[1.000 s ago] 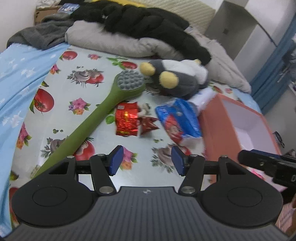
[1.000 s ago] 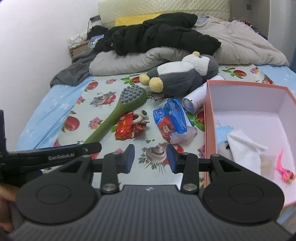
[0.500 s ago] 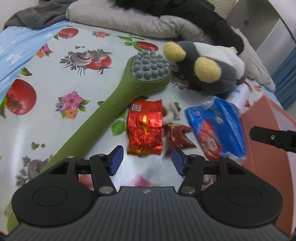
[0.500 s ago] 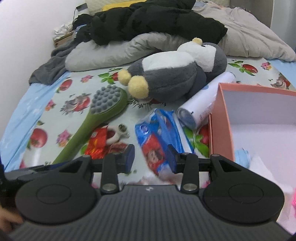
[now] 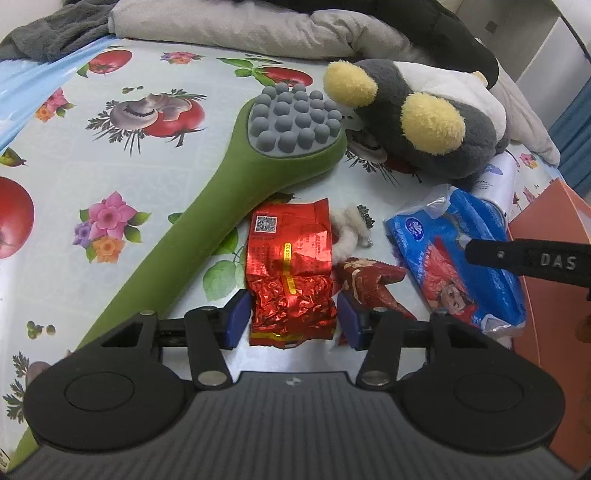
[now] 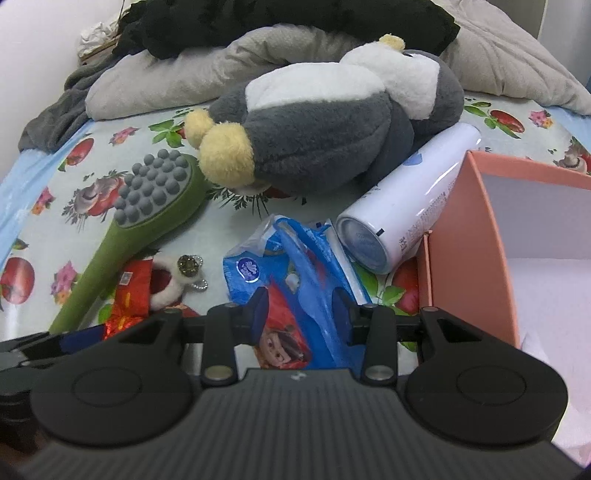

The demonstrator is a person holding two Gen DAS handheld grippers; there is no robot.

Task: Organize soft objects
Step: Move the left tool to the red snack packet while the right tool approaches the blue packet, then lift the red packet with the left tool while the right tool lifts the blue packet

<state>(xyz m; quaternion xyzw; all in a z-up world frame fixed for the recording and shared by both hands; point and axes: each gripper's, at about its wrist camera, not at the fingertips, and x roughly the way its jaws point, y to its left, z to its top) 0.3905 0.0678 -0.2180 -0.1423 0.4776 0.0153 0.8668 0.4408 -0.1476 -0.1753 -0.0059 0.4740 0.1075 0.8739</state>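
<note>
My left gripper (image 5: 293, 319) is low over the flowered sheet, its jaws closing with a red foil packet (image 5: 290, 258) between the blue pads, which sit at the packet's edges. My right gripper (image 6: 301, 314) hovers open over a blue tissue pack (image 6: 295, 273), its pads apart above the wrapper. A grey and white plush penguin (image 6: 325, 122) lies behind, with a small red toy with white fur (image 5: 365, 280) beside the foil packet. A salmon box (image 6: 476, 229) stands open to the right.
A long green massage brush (image 5: 236, 184) lies diagonally left of the packet. A white spray can (image 6: 406, 206) rests between the penguin and the box. Beige and black bedding (image 5: 258, 26) is heaped at the back. A pale blue cloth (image 5: 22, 85) covers the left edge.
Both grippers have come forward and down toward the bed. The left one now has the red foil packet between its pads; the right one now hangs over the blue tissue pack.
</note>
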